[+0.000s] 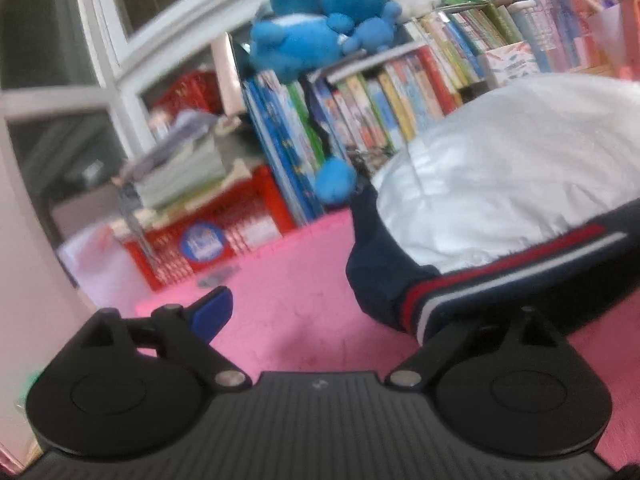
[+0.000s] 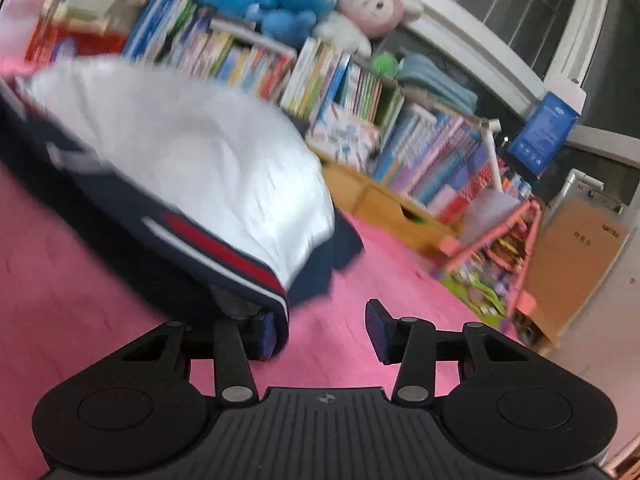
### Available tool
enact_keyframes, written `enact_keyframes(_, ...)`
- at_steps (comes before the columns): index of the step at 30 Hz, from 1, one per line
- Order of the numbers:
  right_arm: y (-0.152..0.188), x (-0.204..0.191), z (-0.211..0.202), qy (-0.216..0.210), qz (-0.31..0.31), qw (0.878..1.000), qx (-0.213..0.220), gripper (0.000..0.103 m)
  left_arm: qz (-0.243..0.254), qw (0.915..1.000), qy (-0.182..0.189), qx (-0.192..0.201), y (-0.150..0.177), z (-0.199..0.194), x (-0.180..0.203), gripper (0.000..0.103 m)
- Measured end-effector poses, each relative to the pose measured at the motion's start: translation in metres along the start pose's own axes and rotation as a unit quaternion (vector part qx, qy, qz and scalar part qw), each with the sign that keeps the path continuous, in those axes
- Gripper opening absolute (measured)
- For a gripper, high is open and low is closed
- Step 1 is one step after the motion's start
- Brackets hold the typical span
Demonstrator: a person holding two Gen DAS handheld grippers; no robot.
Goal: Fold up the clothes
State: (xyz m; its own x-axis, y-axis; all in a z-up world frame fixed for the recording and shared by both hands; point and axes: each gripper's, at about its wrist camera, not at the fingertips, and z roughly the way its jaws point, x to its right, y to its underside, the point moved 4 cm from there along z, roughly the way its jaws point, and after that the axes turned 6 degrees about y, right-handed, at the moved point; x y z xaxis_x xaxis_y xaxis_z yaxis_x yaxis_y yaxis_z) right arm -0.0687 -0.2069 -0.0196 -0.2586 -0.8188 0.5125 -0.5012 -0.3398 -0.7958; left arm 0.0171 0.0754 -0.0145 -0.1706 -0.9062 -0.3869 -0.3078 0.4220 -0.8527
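One garment [image 1: 500, 184], white with navy panels and red-and-white stripes, lies heaped on a pink surface [image 1: 292, 280] in front of crowded bookshelves [image 1: 400, 92]; two handheld grippers frame it from either side. Two blue plush toys [image 1: 320, 32] sit stacked on top of the books, with one pink plush rabbit [image 2: 370, 2] beside them; one red crate [image 1: 224, 232] stands at the far left of the left wrist view.

Left gripper [image 1: 324, 316]: jaws spread wide; only its left blue pad [image 1: 212, 314] shows clearly, over bare pink; the right finger lies hidden under the garment's striped navy edge, and nothing is clamped between the two.

Right gripper [image 2: 320, 334]: jaws partly open, with bare pink showing between the pads; its left pad [image 2: 267, 336] sits against or just under the garment's navy hem, though blur makes contact uncertain; its right pad [image 2: 378, 330] stands free above the pink surface; no cloth is pinched.

Both views are smeared by motion, so finer detail of the fabric cannot be made out.
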Motion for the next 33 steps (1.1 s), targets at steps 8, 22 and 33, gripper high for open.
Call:
enact_keyframes(8,-0.006,0.067,-0.036,-0.010,0.077,0.997,0.018,0.054,0.039,0.9964,0.074,0.016,-0.011,-0.073,-0.004,0.095)
enact_keyframes(22,0.048,0.049,-0.057,-0.180,0.068,0.978,-0.077,0.061,0.064,0.9683,0.224,-0.091,0.047,-0.058,0.022,0.092)
enact_keyframes(33,-0.060,0.022,-0.055,-0.364,0.147,0.918,0.064,0.083,-0.095,0.9294,0.351,0.063,-0.052,-0.067,0.004,0.103)
